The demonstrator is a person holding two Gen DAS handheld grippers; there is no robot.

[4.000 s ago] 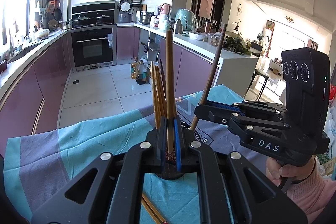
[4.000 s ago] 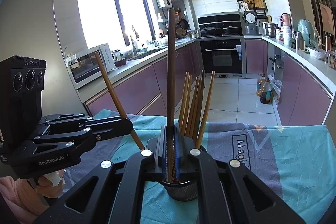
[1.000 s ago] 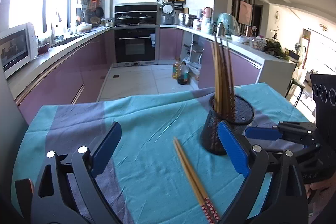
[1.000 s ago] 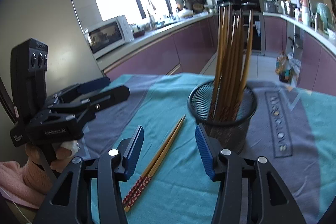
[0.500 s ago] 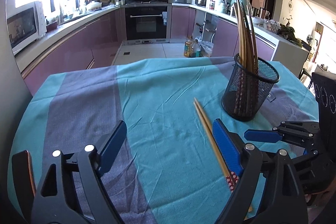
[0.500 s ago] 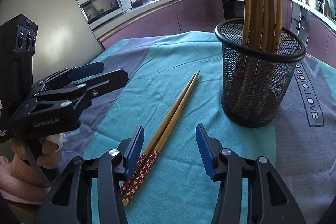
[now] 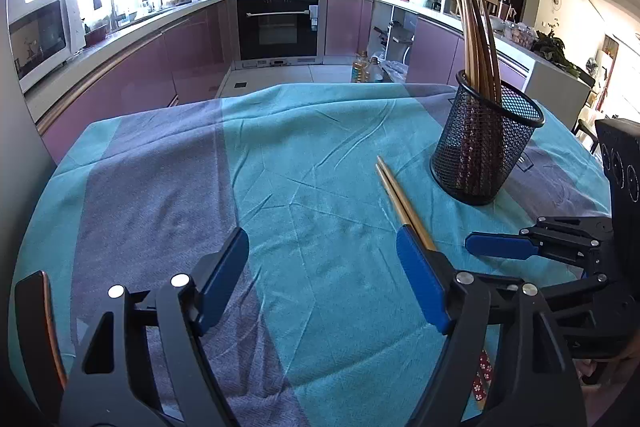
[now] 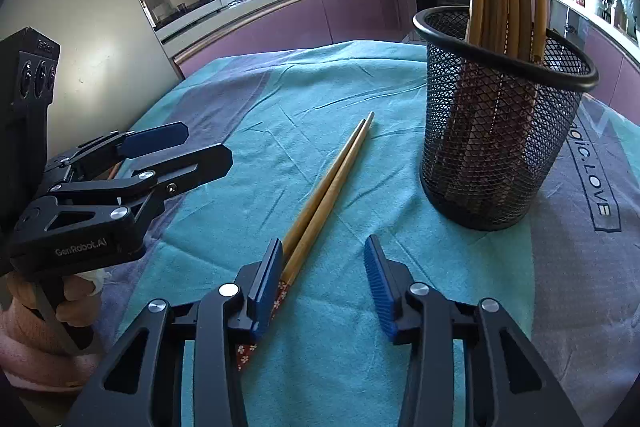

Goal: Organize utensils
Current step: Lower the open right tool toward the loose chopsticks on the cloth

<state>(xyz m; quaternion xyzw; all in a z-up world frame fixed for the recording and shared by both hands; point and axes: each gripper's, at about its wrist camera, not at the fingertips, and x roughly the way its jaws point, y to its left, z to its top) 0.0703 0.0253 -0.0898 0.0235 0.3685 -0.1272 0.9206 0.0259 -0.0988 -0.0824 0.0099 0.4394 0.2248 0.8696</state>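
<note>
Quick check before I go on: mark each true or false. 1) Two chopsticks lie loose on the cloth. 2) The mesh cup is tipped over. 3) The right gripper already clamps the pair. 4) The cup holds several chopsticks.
1) True: the loose pair lies on the tablecloth.
2) False: the mesh cup stands upright.
3) False: the right gripper is closing around it, pads not pressing.
4) True.

On my left gripper (image 8: 202,149), at the left of the right wrist view, I read "GenRobot.AI" in pale letters. On the tablecloth (image 8: 592,187), at the right edge, dark letters read "agic. LOVE".
</note>
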